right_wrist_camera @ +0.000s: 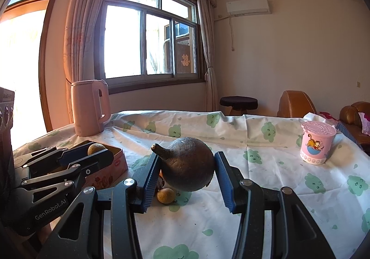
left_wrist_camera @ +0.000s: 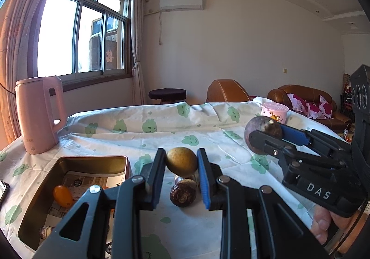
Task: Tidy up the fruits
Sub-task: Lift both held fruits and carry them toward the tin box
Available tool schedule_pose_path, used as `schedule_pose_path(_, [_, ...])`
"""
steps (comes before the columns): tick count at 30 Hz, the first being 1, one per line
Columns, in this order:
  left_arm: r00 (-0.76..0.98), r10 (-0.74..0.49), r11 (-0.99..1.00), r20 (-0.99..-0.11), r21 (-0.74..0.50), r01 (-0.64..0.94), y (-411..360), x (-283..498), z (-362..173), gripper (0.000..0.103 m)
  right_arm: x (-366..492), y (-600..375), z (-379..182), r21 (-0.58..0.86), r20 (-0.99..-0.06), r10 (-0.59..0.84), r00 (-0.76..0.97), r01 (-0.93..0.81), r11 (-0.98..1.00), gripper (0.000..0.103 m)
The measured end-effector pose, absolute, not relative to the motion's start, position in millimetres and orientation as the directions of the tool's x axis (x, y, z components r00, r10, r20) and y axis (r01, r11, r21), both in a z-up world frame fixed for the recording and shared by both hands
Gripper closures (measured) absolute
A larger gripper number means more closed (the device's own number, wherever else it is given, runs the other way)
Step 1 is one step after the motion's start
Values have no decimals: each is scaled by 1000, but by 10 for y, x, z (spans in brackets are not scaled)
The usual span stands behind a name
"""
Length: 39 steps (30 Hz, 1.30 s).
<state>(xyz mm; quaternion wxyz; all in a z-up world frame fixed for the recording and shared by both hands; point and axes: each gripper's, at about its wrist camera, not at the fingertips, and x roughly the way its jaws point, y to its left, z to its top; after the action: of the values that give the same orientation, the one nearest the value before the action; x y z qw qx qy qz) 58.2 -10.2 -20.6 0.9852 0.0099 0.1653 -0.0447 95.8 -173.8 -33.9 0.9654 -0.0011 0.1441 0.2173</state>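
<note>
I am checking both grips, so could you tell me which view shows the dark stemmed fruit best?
The right wrist view: the dark stemmed fruit sits centred and whole between the right gripper pads. In the left wrist view it is smaller, off right, partly behind a finger.

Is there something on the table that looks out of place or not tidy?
The tablecloth is wrinkled along the far edge. A few small fruits lie loose on it beside the tin tray, not inside it. Nothing looks spilled or damaged.
</note>
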Motion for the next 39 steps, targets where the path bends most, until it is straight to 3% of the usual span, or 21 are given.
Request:
schedule_pose_path(20, [954, -23, 999, -297, 36, 35, 82, 448, -175, 74, 938, -1584, -308, 68, -277, 446, 851, -446, 892, 53])
schedule_pose_path(39, [927, 98, 994, -363, -2, -106, 837, 406, -213, 74, 1002, -854, -187, 17, -312, 536, 785, -559, 829, 53])
